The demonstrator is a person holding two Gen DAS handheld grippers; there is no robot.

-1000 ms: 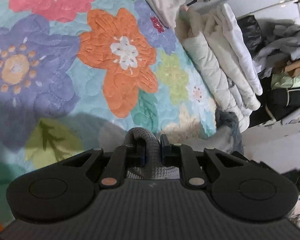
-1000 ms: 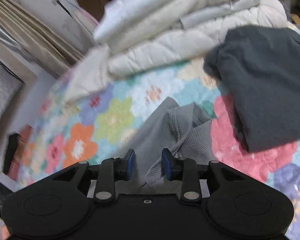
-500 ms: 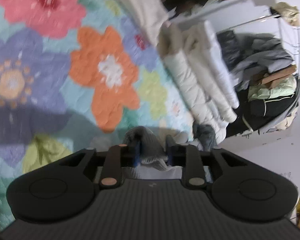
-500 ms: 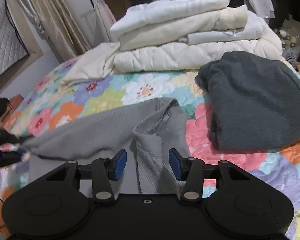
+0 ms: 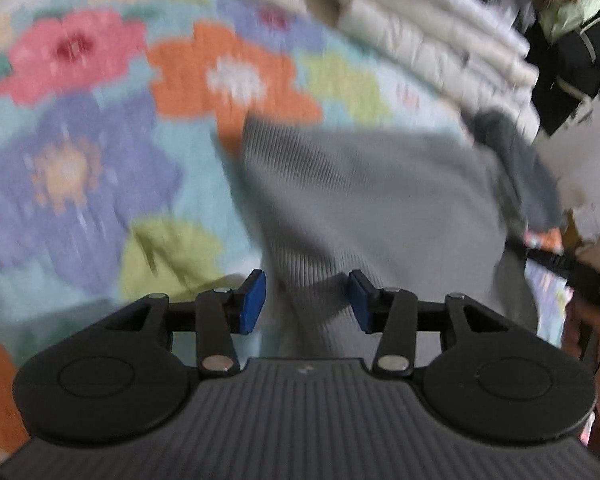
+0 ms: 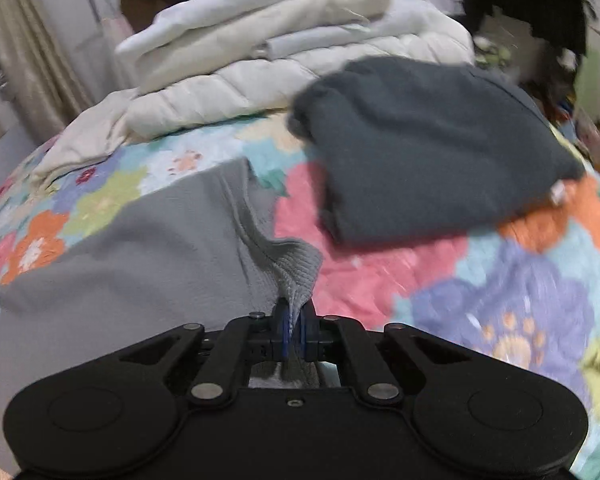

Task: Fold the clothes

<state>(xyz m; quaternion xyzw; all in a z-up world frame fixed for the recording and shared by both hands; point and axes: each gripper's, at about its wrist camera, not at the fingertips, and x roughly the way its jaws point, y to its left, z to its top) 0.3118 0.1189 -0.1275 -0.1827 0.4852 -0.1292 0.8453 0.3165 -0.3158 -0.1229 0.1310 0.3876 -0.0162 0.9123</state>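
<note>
Grey knit sweater [image 6: 140, 248] spread across floral quilt [image 6: 500, 280], unfolded; right gripper [image 6: 294, 330] pinches its ribbed edge, left gripper [image 5: 306, 300] gapes empty (charcoal garment [image 6: 432, 148] lies folded near the quilt's far edge).

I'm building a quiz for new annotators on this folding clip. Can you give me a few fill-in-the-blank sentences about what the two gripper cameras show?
1. The right gripper is shut on a corner of the ____ knit sweater.
2. The left gripper has its jaws ____, with nothing clamped between them.
3. The folded dark garment lies on the ____-patterned quilt.
4. The stack of ____ bedding sits behind the dark garment.

Missing words: grey; open; flower; white
</note>
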